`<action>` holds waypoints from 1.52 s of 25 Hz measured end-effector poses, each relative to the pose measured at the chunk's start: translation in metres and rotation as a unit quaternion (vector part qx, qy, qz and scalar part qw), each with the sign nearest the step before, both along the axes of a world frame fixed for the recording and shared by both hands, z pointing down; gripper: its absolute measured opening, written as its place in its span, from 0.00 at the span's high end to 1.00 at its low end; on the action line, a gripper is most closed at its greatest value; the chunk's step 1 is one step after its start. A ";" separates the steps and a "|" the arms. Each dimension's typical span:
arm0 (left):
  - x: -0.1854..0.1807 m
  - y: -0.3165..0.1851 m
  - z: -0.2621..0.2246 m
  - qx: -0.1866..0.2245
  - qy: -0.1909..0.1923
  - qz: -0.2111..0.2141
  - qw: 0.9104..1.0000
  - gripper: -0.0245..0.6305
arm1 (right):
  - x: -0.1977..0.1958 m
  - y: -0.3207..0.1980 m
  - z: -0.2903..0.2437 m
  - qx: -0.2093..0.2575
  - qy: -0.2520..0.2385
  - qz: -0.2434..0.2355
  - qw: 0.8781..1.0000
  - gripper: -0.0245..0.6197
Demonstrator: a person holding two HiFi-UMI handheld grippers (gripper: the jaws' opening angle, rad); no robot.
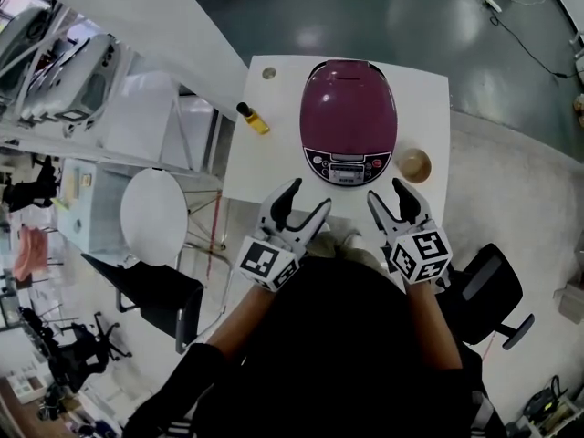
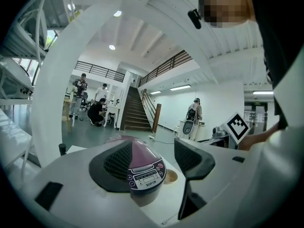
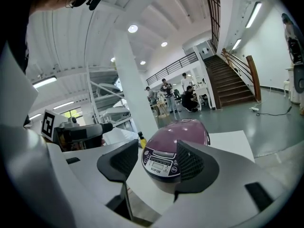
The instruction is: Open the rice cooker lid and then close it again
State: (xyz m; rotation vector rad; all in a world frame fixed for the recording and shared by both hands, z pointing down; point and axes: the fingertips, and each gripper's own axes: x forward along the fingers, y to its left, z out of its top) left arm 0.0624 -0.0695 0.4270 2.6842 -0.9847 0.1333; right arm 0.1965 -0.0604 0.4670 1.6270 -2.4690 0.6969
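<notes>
A purple rice cooker with its lid down stands on the small white table, its control panel facing me. It also shows in the left gripper view and the right gripper view. My left gripper hovers open over the table's near edge, left of the panel. On the panel's other side my right gripper is open too. Neither touches the cooker, and nothing sits between the jaws of the left gripper or the right gripper.
A small yellow bottle with a dark cap lies left of the cooker. A tan bowl sits at its right. A round hole marks the table's far left corner. Black chairs stand beside me; people and a staircase are far off.
</notes>
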 end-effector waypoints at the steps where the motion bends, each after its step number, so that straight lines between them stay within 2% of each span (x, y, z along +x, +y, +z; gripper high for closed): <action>1: -0.001 -0.003 0.001 -0.002 0.002 0.002 1.000 0.58 | -0.002 -0.002 -0.001 -0.001 0.002 0.001 1.000 0.62; 8: -0.008 -0.023 -0.002 0.001 0.022 0.004 1.000 0.58 | -0.014 -0.026 -0.001 -0.008 0.025 -0.009 1.000 0.63; 10: -0.014 -0.028 -0.001 0.002 0.025 0.002 1.000 0.58 | -0.019 -0.032 0.002 -0.015 0.030 -0.012 0.999 0.69; 13: -0.021 -0.034 0.000 0.004 0.032 -0.001 0.999 0.58 | -0.026 -0.039 0.010 -0.032 0.046 -0.018 0.998 0.85; 17: -0.023 -0.039 0.001 0.004 0.043 0.009 0.999 0.58 | -0.035 -0.047 0.020 -0.047 0.061 -0.029 0.997 0.95; 25: -0.026 -0.052 -0.003 0.003 0.067 0.019 0.998 0.58 | -0.051 -0.064 0.046 -0.079 0.090 -0.043 0.992 0.96; 38: -0.045 -0.078 0.004 -0.014 0.085 0.028 0.996 0.58 | -0.052 -0.082 0.096 -0.143 0.129 -0.028 0.981 0.96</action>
